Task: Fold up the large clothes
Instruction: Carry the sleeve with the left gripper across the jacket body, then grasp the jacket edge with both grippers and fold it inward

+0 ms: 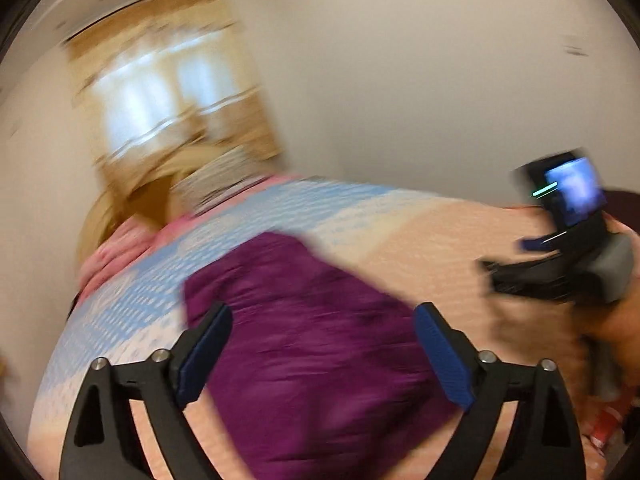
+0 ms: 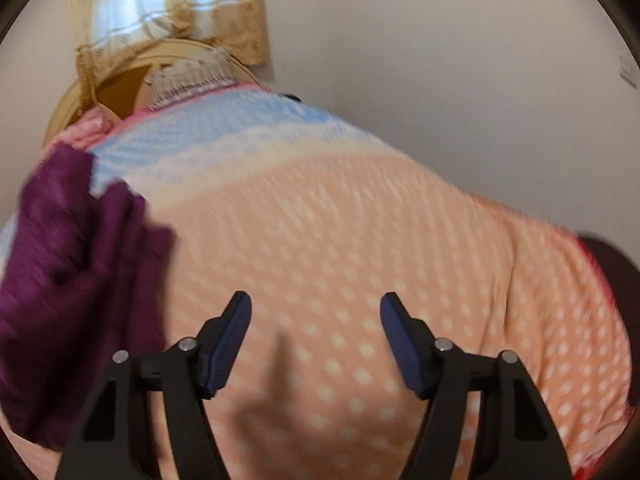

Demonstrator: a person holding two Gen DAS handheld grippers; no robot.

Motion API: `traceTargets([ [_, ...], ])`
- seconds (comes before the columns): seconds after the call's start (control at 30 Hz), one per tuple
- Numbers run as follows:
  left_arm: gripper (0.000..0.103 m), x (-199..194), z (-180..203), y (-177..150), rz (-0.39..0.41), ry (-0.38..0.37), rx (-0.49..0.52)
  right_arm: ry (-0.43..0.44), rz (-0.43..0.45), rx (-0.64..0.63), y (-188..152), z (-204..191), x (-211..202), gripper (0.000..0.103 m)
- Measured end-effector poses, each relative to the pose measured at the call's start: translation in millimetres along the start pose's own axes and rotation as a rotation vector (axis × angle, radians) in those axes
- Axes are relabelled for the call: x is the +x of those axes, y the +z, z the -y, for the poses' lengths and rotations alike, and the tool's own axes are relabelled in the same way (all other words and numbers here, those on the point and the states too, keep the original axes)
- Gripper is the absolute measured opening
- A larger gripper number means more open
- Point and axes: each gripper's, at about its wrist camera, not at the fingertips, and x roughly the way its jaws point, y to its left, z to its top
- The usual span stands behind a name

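Purple garment [image 1: 312,344] on the bed [image 1: 420,248] lies between and beyond the released left claw [image 1: 322,354], well left of the released right claw [image 2: 316,344]

**Bed and what lies on it**

I see a bed covered by a peach bedspread with white polka dots [image 2: 360,240], which fades into a pale blue band toward the far end. A crumpled purple fabric garment [image 1: 312,340] lies directly on it, spread across the peach part and reaching the blue band. At the far end I make out a pink pillow [image 1: 116,252], blurred.
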Motion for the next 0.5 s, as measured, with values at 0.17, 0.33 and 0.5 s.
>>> traceTargets([
  [0.17,0.093,61,-103,-16,-0.183,0.226,-0.262,0.095,0.045,-0.117,50,-85,-20,0.053],
  [0.33,0.093,96,-175,-36,-0.259,0.334,-0.528,0.128,0.022,-0.177,86,-177,-16,0.047],
  [0.5,0.093,120,-182,-35,-0.279,0.274,-0.599,0.209,0.069,-0.175,93,-229,12,0.043],
])
